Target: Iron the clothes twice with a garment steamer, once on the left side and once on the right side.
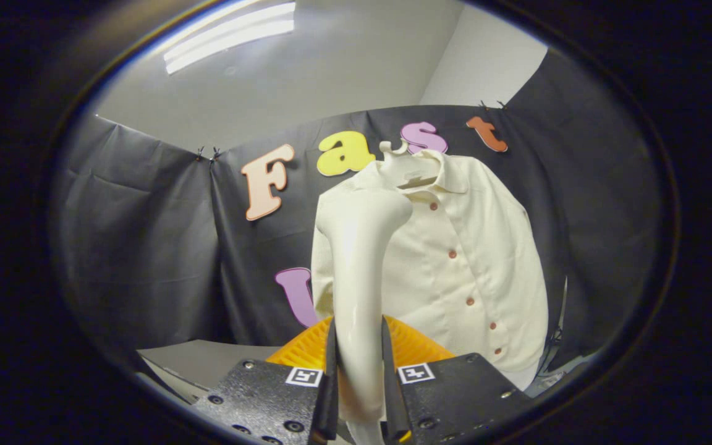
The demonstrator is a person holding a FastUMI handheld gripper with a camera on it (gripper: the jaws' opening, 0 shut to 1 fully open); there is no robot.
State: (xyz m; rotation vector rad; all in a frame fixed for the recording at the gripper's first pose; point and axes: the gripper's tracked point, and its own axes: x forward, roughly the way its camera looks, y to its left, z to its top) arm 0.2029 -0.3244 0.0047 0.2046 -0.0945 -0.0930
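Cream steamer (359, 259) sits clamped upright between our gripper (359, 377) jaws, head level with the hung shirt (455, 259)'s shoulder; we judge both passes remain.

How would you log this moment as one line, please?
gripper shut on steamer | steamer head raised before hanging shirt
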